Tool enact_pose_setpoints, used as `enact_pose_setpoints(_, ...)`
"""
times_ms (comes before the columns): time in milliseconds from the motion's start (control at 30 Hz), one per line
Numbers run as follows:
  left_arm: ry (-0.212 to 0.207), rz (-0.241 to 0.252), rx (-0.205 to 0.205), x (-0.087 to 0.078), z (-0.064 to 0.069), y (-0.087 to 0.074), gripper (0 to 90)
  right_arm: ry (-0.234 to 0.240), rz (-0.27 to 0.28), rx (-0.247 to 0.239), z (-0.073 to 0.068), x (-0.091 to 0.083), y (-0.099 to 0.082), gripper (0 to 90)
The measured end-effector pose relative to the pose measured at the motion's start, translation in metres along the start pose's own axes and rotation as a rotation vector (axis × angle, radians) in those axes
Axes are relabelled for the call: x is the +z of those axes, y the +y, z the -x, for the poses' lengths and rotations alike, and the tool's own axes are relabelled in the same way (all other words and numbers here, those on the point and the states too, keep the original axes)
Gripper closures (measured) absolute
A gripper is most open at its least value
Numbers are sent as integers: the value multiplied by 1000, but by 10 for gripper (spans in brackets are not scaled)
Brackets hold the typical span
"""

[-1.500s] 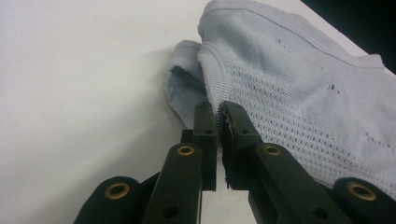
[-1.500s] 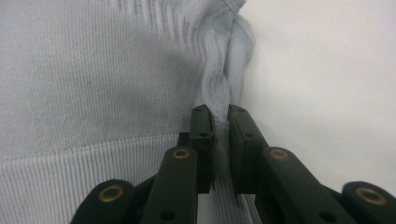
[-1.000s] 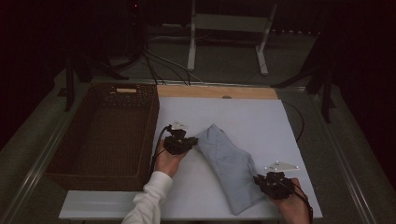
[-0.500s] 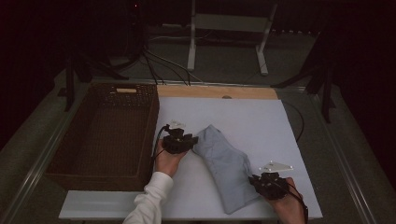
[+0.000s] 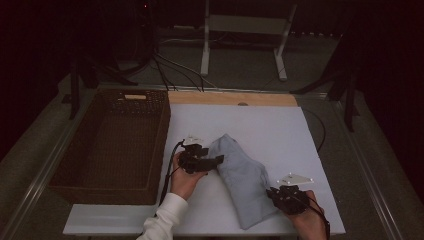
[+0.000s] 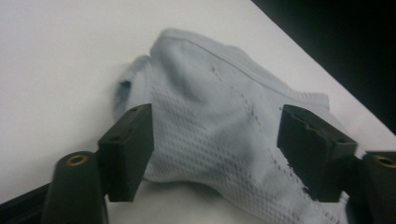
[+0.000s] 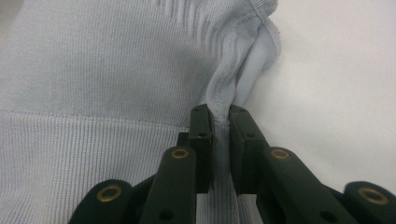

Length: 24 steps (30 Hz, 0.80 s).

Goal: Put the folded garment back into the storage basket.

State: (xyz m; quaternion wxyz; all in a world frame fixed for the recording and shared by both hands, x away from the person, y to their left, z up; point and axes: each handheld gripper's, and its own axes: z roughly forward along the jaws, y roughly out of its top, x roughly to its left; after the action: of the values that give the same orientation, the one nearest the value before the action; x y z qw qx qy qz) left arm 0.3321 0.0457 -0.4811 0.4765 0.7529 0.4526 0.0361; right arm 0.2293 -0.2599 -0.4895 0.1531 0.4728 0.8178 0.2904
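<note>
A pale blue garment [image 5: 243, 176] lies folded on the white board [image 5: 280, 125], to the right of the wicker basket [image 5: 112, 140]. The left gripper [image 6: 215, 154] has just been opening: its jaws stand wide, the fabric between them but not pressed. The right gripper [image 7: 220, 122] is pinched narrow on a bunched fold at the garment's ribbed hem. Risk: with one corner alone held, any pull by the right hand would likely drag the fold open. The left pads, near the cloth, could snag it when withdrawn.
</note>
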Motion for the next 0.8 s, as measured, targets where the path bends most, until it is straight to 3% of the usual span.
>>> enact_pose_setpoints(233,33,-31,-4,9,7,-11,162,-2,2,-6,0,0,0,813)
enact_pose_setpoints(367,63,-69,-10,17,5,-20,162,-4,2,-9,0,0,0,810)
enact_pose_setpoints(533,73,-93,-45,21,2,-27,163,-3,3,-12,-1,0,0,808)
enact_pose_setpoints(800,75,-124,-46,24,3,-31,160,-4,2,-15,-2,0,0,808)
